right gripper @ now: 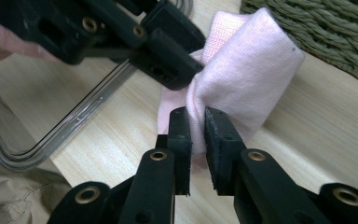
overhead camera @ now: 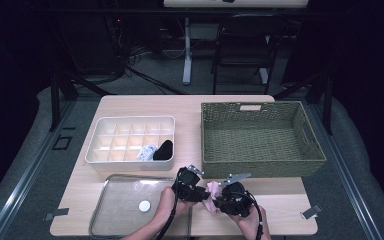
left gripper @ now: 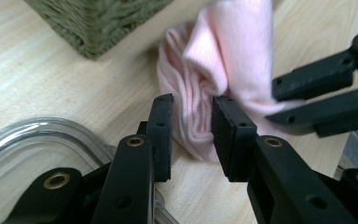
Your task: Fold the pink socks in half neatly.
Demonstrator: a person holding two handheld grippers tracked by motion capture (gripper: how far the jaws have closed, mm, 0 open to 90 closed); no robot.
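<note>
Black jaws rise up close to us in both gripper views, and both pairs pinch the same soft pink cloth [left gripper: 223, 56]. We see our left gripper [left gripper: 192, 122] with its jaws a little apart, pressing on a folded, ribbed part of the cloth between them. We see our right gripper [right gripper: 196, 128] with its jaws nearly together, squeezing a thin fold of the cloth. Each gripper also shows in the other one's view, holding the cloth from the other side.

From high up, we see the two grippers close together near the front edge of the wooden table [overhead camera: 140, 102], with the pink cloth bunched between them. The cloth sits just in front of the green woven basket [overhead camera: 260, 135], near its front left corner. We cannot tell if the cloth touches the table or hangs just above it.

To the left of our hands lies a clear tray [overhead camera: 125, 205] with a small white round thing [overhead camera: 144, 205] in it. Behind the tray sits a white box [overhead camera: 130, 140] split into many little squares. In its front right squares we see a black bundle [overhead camera: 164, 150] and a white patterned bundle [overhead camera: 147, 151] side by side.

Behind the table stands a dark chair [overhead camera: 245, 45]. We find no words or labels that we can read on any of these things.
</note>
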